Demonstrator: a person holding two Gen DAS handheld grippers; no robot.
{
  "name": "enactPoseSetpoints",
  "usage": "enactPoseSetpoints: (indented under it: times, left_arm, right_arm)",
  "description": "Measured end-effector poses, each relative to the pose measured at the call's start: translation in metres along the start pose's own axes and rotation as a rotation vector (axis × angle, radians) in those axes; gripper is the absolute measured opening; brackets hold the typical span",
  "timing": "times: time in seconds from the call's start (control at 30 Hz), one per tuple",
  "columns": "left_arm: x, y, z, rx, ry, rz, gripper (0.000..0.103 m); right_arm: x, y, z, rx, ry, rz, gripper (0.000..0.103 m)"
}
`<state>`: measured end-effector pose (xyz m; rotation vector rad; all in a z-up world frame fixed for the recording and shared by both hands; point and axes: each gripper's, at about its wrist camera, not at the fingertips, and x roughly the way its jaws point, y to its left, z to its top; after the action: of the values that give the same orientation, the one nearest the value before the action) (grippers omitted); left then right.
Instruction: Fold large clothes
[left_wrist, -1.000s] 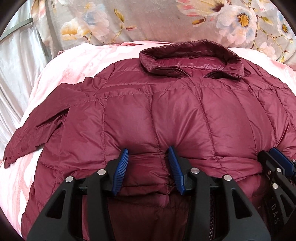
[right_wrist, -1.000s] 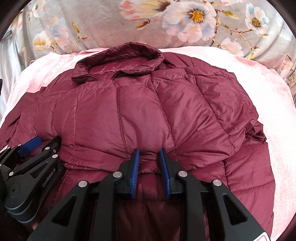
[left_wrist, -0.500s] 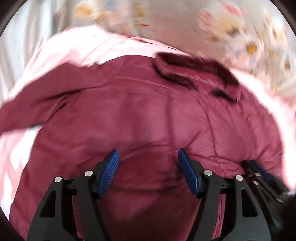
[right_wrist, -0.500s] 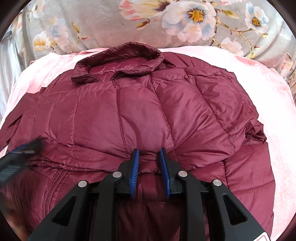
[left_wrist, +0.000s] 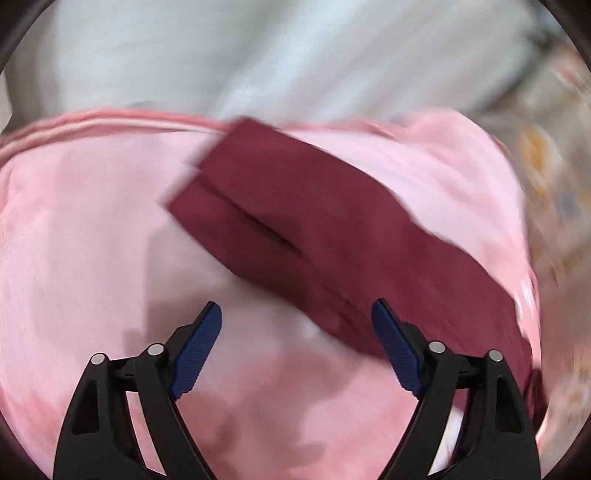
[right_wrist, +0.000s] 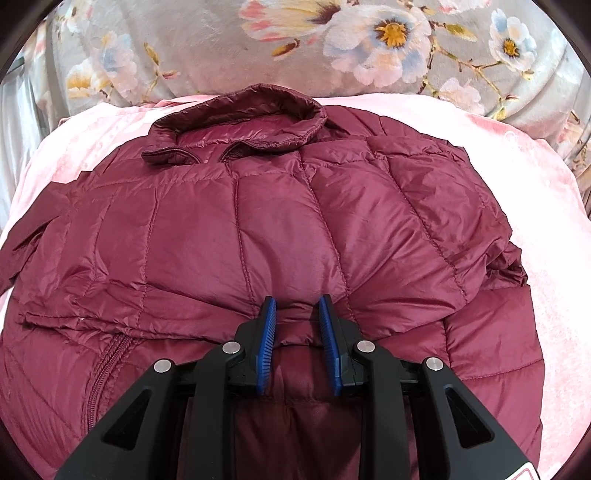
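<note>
A maroon puffer jacket lies spread front-up on a pink blanket, collar toward the floral cover at the far edge, lower part folded up over the chest. All places below are given relative to the jacket.

R gripper, at the near edge of the fold approx. mid-jacket, is clenched on a raised pinch of quilted fabric; both blue pads press the bunched cloth from either side. The zipper runs down just left of that grip. The jacket's right flank is doubled over itself, its edge sitting on the blanket.

L gripper is well off to the jacket's left side, over bare pink blanket, jaws released and wide apart w/ nothing between them; they have just been opening. Its blue pads touch no cloth. In the left wrist view, heavily motion-blurred, the jacket's sleeve stretches flat across the blanket beyond the open fingers, cuff end pointing toward the blanket's far hem; the right-hand pad overlaps the sleeve's near edge in the pic, contact can't be told. Past the hem, pale grey-white fabric, too blurred to ID.
</note>
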<state>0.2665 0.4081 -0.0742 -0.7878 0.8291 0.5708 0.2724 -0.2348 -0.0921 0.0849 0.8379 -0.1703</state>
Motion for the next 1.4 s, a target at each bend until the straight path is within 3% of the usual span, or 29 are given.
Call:
enactPoseSetpoints:
  times: [0.13,0.2,0.23,0.27,0.4,0.43,0.5,0.6,0.67,0.77,0.87,0.93,0.97,1.03,1.1,1.17,1.27,1.4]
  left_arm:
    - [0.013,-0.003,0.018,0.020,-0.020,0.020,0.070]
    - [0.017,-0.016,0.021,0.044,-0.011,0.009,0.049]
    - [0.019,-0.024,0.021,0.060,0.005,-0.012,0.024]
    - [0.018,-0.030,0.021,0.073,0.017,-0.042,0.005]
    - [-0.020,-0.086,0.005,0.227,-0.067,-0.087,0.004]
    - [-0.036,-0.110,0.001,0.285,-0.096,-0.122,0.004]
    - [-0.072,-0.161,-0.018,0.401,-0.129,-0.224,0.004]
    - [-0.118,-0.220,-0.056,0.549,-0.164,-0.343,0.004]
    - [-0.147,-0.263,-0.099,0.666,-0.174,-0.439,0.004]
    - [-0.175,-0.313,-0.173,0.812,-0.108,-0.578,0.004]
    - [-0.175,-0.343,-0.243,0.901,-0.004,-0.652,0.009]
    - [-0.163,-0.352,-0.292,0.937,0.088,-0.675,0.037]
    - [-0.154,-0.352,-0.310,0.941,0.125,-0.680,0.060]
    - [-0.143,-0.338,-0.335,0.936,0.155,-0.670,0.063]
    - [-0.135,-0.322,-0.343,0.927,0.195,-0.679,0.065]
    - [-0.133,-0.302,-0.328,0.872,0.225,-0.703,0.069]
    - [-0.124,-0.268,-0.287,0.734,0.188,-0.691,0.074]
    - [-0.081,-0.236,-0.218,0.548,0.214,-0.586,0.074]
  right_arm:
    - [-0.001,0.002,0.000,-0.011,-0.001,-0.016,0.025]
    - [-0.001,0.003,0.000,-0.015,-0.002,-0.024,0.025]
    - [-0.001,0.003,0.000,-0.018,-0.002,-0.028,0.025]
    - [-0.002,0.004,0.000,-0.019,-0.003,-0.032,0.026]
    - [-0.006,0.002,0.000,-0.009,-0.008,-0.031,0.030]
    - [-0.013,0.001,-0.001,0.000,-0.015,-0.027,0.033]
    - [-0.030,-0.003,-0.006,0.035,-0.045,-0.007,0.049]
    - [-0.061,-0.010,-0.019,0.066,-0.091,0.024,0.056]
    - [-0.080,-0.015,-0.030,0.063,-0.105,0.021,0.060]
    - [-0.098,-0.024,-0.046,0.055,-0.101,0.002,0.062]
    - [-0.107,-0.038,-0.059,0.081,-0.078,-0.002,0.063]
    - [-0.107,-0.047,-0.064,0.102,-0.060,-0.005,0.064]
    - [-0.107,-0.051,-0.067,0.111,-0.049,-0.005,0.064]
    - [-0.108,-0.057,-0.067,0.124,-0.037,0.010,0.064]
    - [-0.111,-0.061,-0.064,0.131,-0.040,0.030,0.064]
    - [-0.113,-0.062,-0.054,0.144,-0.053,0.067,0.069]
    - [-0.109,-0.060,-0.039,0.173,-0.070,0.146,0.072]
    - [-0.084,-0.052,-0.017,0.196,-0.058,0.193,0.072]
